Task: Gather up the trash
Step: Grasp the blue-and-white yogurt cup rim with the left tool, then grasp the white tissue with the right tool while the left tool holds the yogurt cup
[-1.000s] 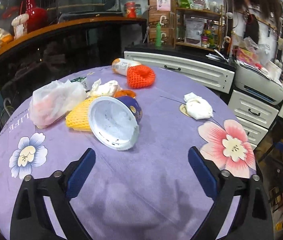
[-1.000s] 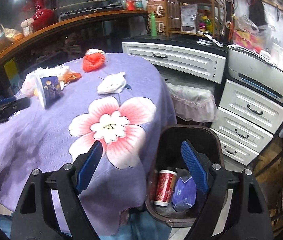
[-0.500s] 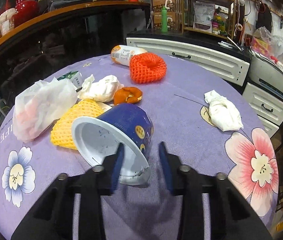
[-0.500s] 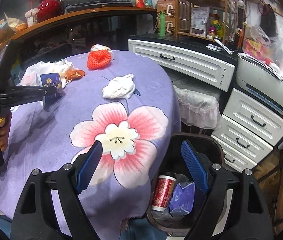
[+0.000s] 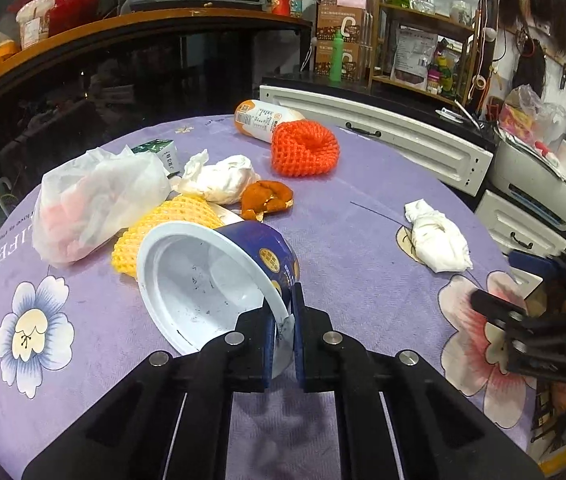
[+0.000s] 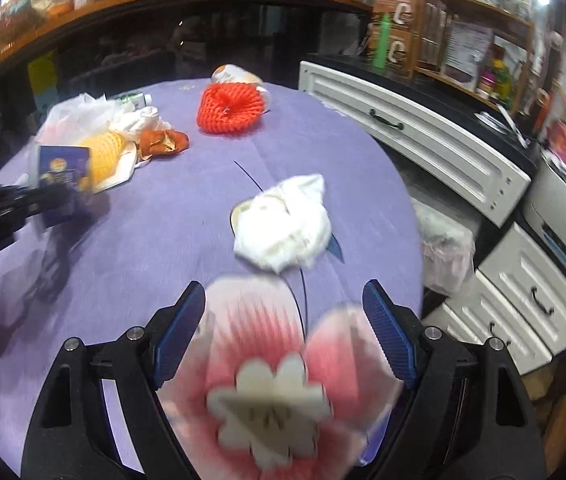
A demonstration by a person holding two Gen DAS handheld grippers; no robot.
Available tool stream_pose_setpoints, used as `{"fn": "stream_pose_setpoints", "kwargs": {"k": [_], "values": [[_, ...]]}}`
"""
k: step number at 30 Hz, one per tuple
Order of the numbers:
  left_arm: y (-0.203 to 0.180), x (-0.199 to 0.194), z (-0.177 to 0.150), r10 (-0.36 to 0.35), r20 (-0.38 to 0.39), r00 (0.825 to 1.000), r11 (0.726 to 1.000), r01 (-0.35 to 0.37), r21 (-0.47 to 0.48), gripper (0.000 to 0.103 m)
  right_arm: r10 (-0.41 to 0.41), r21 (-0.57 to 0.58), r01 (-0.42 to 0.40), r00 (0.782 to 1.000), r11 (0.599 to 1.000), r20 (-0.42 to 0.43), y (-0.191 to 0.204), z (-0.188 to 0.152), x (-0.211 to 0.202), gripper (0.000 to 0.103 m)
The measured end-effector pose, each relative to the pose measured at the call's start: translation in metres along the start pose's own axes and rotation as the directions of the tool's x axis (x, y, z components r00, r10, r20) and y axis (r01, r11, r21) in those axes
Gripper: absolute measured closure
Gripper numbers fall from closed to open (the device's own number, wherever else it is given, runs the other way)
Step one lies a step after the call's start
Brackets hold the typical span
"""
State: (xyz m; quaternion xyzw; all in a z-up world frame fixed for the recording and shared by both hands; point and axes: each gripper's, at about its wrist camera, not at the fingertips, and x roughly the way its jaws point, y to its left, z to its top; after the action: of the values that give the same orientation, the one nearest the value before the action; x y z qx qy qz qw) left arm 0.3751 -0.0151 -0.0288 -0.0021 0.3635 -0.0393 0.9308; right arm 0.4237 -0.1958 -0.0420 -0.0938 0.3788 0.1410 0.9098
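We hold the blue cup (image 5: 219, 280) by its rim: the left gripper (image 5: 285, 344) has just been closing, and its jaws now pinch the white rim wall at the edge nearest us, one finger inside the mouth and one outside. The cup lies on its side with its open mouth towards us, directly ahead of the fingertips. To lift it well, we judge the pinch should stay firm, because the thin rim may flex, and the cup should rise clear before it swings away, so it does not drag the yellow foam net (image 5: 155, 228) touching it just behind. Beyond that net lie a plastic bag (image 5: 91, 200) to the left, a crumpled tissue (image 5: 219, 178), a piece of orange peel (image 5: 265, 200), and farther off an orange foam net (image 5: 303, 150) and a bottle (image 5: 259, 118).

The right gripper (image 6: 283, 332) is wide and empty, hovering over the purple tablecloth (image 6: 163, 232). A white wad of paper (image 6: 283, 228) lies just ahead of its fingertips, roughly centred between them but beyond their reach. This view is blurred.
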Motion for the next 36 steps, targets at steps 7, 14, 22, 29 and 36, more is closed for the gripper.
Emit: {"fn": "stream_pose_setpoints", "kwargs": {"k": [7, 14, 22, 29, 36], "values": [[-0.002, -0.011, -0.003, -0.009, 0.027, 1.0, 1.0, 0.009, 0.01, 0.095, -0.038, -0.045, 0.036, 0.998, 0.998, -0.045, 0.006, 0.029, 0.04, 0.033], [-0.011, -0.016, -0.007, -0.016, 0.039, 0.999, 1.0, 0.015, 0.028, 0.095, -0.042, -0.027, 0.041, 0.998, 0.999, -0.044, 0.002, 0.032, 0.048, 0.083], [-0.029, -0.034, -0.014, -0.031, 0.071, 0.997, 0.998, 0.027, 0.055, 0.095, 0.004, 0.027, -0.005, 0.999, 1.0, 0.039, -0.009, 0.01, 0.003, 0.088], [-0.063, -0.059, -0.024, -0.109, 0.097, 0.989, 0.992, 0.101, 0.079, 0.095, -0.005, 0.095, -0.005, 0.994, 0.995, 0.109, -0.032, -0.035, -0.055, 0.088], [-0.114, -0.076, -0.035, -0.187, 0.114, 0.976, 0.975, 0.169, 0.145, 0.095, -0.052, 0.187, 0.03, 0.992, 0.982, 0.112, -0.067, -0.086, -0.096, 0.088]]}}
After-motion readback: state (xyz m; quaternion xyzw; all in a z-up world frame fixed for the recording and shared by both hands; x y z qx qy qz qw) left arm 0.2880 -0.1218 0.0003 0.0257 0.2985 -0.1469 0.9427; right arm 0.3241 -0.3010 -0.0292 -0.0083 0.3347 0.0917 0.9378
